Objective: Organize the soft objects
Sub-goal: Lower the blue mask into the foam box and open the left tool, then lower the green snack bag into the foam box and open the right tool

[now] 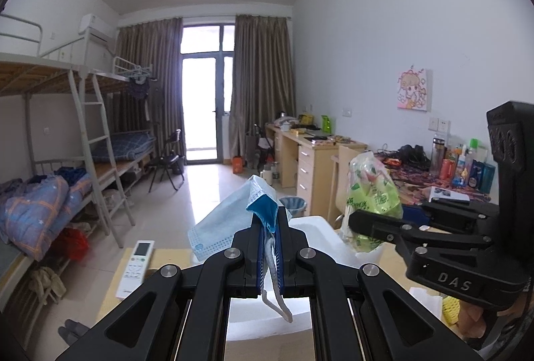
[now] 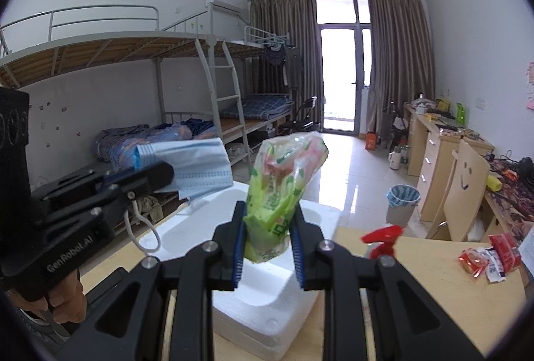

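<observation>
My left gripper (image 1: 269, 221) is shut on a light blue face mask (image 1: 227, 217), whose white ear loop (image 1: 275, 294) dangles between the arms. In the right wrist view the same mask (image 2: 197, 167) shows at the left, in the left gripper (image 2: 160, 175). My right gripper (image 2: 268, 221) is shut on a green crinkly plastic packet (image 2: 283, 187), held upright. From the left wrist view the packet (image 1: 370, 194) sits in the right gripper (image 1: 358, 221) at the right. Both hang over a white foam tray (image 2: 267, 294) on the wooden table (image 2: 434, 287).
A white remote control (image 1: 135, 267) lies on the table at the left. A red spray-bottle head (image 2: 382, 241) and red snack wrappers (image 2: 487, 257) lie at the right. A yellow foam net (image 1: 450, 309) sits near the right hand. A bunk bed, desks and a bin stand beyond.
</observation>
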Available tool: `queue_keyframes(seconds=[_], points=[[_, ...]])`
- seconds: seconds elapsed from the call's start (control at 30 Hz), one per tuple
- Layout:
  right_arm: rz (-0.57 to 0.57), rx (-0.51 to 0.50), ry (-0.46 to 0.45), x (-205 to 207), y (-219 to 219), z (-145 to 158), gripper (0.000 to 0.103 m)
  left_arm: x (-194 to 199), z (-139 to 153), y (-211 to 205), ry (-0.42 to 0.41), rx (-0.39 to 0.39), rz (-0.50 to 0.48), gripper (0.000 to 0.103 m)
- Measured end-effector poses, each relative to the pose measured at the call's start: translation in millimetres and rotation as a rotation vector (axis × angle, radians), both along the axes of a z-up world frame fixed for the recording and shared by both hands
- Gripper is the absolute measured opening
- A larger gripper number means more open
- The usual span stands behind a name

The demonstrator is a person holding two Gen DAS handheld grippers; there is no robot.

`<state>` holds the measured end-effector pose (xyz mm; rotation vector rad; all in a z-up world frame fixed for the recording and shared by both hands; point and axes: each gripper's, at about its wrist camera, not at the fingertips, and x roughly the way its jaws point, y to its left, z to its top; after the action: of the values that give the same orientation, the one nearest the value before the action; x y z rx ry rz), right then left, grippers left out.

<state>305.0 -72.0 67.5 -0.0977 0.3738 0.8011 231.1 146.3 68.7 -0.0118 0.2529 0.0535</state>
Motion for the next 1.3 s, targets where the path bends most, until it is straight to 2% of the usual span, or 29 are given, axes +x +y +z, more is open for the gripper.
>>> queue_keyframes(seconds=[0.27,0.5,0.6,0.63,0.7,0.73,0.77,0.87,1.1,1.3], points=[[-0.038,0.002,0.002,-3,-12,4,0.028,15,-4,-9,0.034,-0.019,-0.059,0.006],[-0.038,0.006,0.006,-1,-8,5,0.028,24,-5,-11,0.062,-0.022,-0.065,0.006],[-0.038,0.001,0.003,0,-6,6,0.028,29,-7,-8,0.078,-0.04,-0.065,0.01],[-0.037,0.0,0.001,0,-7,6,0.028,31,-8,-6,0.086,-0.043,-0.064,0.016],[-0.037,0.003,0.001,2,-8,6,0.028,36,-9,-6,0.102,-0.044,-0.06,0.036],[-0.038,0.003,0.001,3,-8,6,0.028,38,-10,-4,0.105,-0.044,-0.05,0.061],[-0.038,0.002,0.001,4,-8,5,0.028,38,-10,-4,0.104,-0.044,-0.043,0.081],[-0.041,0.004,0.003,5,-11,3,0.028,34,-9,0,0.081,-0.045,-0.01,0.096],[-0.036,-0.005,0.002,4,-5,2,0.028,23,-6,10,0.043,-0.04,0.05,0.102],[-0.022,-0.009,0.002,7,0,-1,0.028,10,-4,12,0.027,-0.017,0.086,0.102]])
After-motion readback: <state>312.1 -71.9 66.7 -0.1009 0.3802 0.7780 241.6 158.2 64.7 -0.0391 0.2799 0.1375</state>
